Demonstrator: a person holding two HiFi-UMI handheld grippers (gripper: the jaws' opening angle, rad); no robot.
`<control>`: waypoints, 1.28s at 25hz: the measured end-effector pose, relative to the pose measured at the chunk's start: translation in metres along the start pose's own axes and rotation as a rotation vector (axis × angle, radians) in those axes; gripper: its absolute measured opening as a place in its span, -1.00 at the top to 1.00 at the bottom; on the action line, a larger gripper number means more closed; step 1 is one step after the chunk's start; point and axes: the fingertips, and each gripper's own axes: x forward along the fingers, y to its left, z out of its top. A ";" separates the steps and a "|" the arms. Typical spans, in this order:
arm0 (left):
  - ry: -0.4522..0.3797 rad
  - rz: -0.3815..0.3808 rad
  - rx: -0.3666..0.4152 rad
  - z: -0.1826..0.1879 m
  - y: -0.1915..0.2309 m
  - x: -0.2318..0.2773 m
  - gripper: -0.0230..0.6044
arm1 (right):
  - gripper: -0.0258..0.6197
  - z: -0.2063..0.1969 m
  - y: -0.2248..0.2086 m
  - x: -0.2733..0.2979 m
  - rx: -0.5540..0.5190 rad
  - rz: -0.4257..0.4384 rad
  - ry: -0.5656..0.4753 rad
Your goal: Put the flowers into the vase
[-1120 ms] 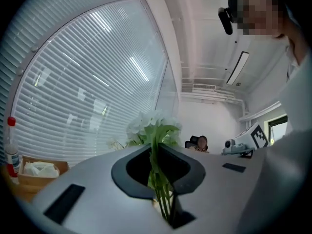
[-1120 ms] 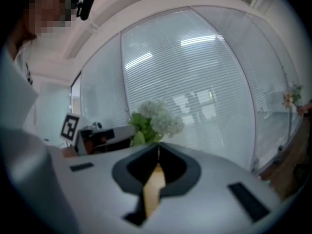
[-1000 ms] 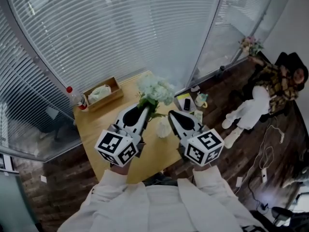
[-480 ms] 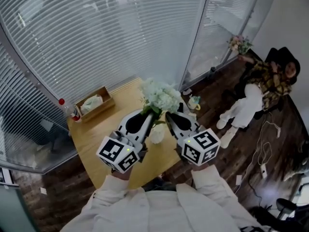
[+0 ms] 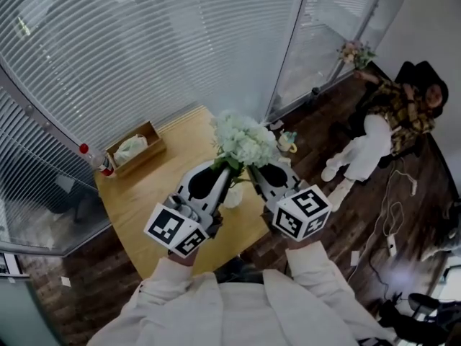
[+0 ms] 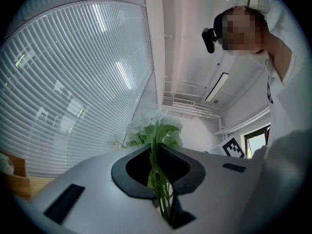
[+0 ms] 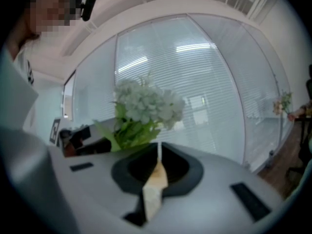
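Observation:
A bunch of white flowers (image 5: 245, 139) with green stems stands up from my left gripper (image 5: 229, 168), which is shut on the stems (image 6: 158, 179). The blooms (image 6: 153, 130) rise just past its tips. A small white vase (image 5: 232, 195) stands on the wooden table (image 5: 144, 193), below and between the two grippers, partly hidden by them. My right gripper (image 5: 252, 170) hangs close beside the stems on their right, shut with nothing in it. In the right gripper view the flowers (image 7: 144, 106) show just left of that gripper (image 7: 158, 147).
A wooden box (image 5: 133, 148) with a pale bundle and a red-capped bottle (image 5: 97, 161) sit at the table's far left. A mug (image 5: 287, 141) stands at its far right corner. Blind-covered glass walls run behind. A person (image 5: 389, 121) sits at the right, holding other flowers (image 5: 354, 51).
My left gripper has carried the bunch a little to the right and tipped it upward, so the blooms now stand over the vase. My right gripper has drawn closer to the stems.

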 end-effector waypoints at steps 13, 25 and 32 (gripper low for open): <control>-0.008 -0.086 -0.117 -0.007 0.007 0.010 0.80 | 0.88 0.007 0.002 0.006 0.075 0.025 -0.054; -0.005 -0.162 -0.090 -0.008 0.001 0.018 0.80 | 0.88 0.030 -0.003 0.010 0.063 0.013 -0.103; -0.041 -0.174 -0.022 0.005 -0.005 0.023 0.80 | 0.88 0.049 -0.003 0.012 0.055 0.012 -0.151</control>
